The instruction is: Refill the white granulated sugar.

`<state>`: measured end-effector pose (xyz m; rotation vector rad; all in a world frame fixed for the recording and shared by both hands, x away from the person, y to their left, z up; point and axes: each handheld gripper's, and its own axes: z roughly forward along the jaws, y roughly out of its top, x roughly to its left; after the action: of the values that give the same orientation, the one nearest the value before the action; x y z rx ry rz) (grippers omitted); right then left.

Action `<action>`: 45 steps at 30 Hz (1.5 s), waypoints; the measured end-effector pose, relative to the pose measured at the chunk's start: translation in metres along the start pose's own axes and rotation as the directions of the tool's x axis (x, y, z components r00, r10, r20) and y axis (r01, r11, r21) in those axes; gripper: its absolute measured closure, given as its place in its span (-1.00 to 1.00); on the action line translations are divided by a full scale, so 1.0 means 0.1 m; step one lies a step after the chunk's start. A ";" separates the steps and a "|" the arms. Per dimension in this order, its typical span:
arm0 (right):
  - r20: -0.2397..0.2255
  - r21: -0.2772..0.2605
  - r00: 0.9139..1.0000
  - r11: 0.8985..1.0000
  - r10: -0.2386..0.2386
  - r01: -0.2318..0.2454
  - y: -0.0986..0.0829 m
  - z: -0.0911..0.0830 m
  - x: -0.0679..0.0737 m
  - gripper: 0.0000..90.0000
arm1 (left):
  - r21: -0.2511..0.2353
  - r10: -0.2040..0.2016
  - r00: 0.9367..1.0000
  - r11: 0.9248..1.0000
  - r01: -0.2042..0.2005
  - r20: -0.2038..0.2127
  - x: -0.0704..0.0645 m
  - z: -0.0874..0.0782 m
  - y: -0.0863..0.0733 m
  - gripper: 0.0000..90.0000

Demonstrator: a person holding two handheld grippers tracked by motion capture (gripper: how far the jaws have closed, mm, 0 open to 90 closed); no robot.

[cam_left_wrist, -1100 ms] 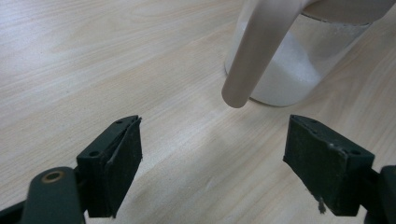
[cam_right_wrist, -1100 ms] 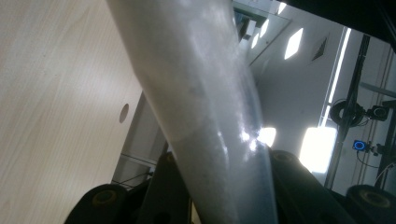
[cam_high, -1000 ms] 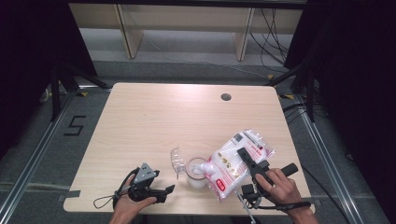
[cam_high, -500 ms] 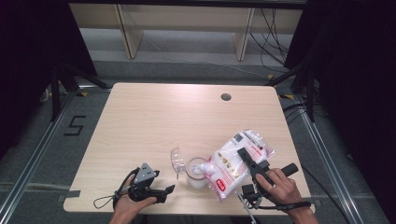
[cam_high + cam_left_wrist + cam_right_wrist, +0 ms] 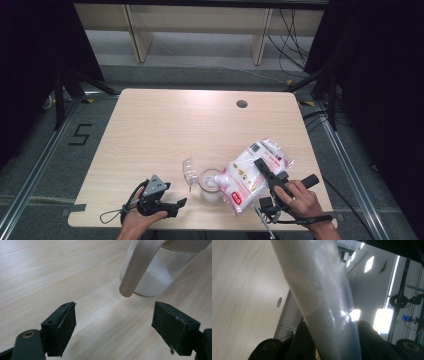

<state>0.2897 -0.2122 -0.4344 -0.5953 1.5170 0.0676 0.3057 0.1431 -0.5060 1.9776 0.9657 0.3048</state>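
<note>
Care: keep right gripper (image 5: 265,172) pinching clear plastic bag of white powder (image 5: 250,175) tilted over glass jar (image 5: 210,184), left gripper (image 5: 113,322) spread.

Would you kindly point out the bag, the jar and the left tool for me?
bag (image 5: 250,172): high view, its printed front face.
jar (image 5: 210,186): high view, its rim.
left tool (image 5: 113,323): left gripper view, midway between its open fingertips.

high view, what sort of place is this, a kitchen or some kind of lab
Likely a lab recording rig, not a kitchen: a bare wooden table with a cable hole, dark curtains around it, and loose cables on the floor.
</note>
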 end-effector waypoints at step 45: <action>-0.066 -0.082 0.978 0.976 0.197 -0.202 -0.10 -0.02 0.08 0.78 | -0.015 -0.022 1.000 1.000 0.022 0.008 -0.02 0.00 -0.01 -0.58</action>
<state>0.2924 -0.2248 -0.4387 -0.5170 1.6327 0.2754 0.3042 0.1421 -0.5066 1.9523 0.9770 0.2915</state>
